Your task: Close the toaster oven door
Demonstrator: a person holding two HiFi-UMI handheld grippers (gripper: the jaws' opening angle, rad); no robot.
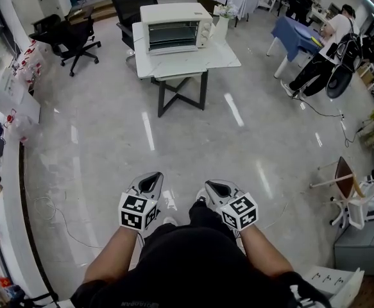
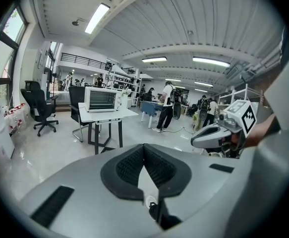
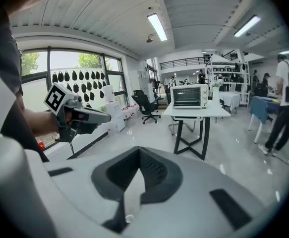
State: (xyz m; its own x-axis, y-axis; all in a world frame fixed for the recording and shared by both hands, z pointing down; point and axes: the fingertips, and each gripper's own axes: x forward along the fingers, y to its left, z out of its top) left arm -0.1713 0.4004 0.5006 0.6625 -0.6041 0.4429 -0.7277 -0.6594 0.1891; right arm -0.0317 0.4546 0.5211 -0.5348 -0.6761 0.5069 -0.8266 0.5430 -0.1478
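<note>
Both the left gripper and right gripper are pressed together, empty. The white boxy toaster oven door probably swings stiffly; push its top.

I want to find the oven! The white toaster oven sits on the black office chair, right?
Not the chair. The head view shows the white toaster oven sitting on the white table; a black office chair stands behind it.

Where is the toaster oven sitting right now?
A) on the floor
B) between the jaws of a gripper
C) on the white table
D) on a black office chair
C: the toaster oven stands on top of the white table, well across the room.
</note>
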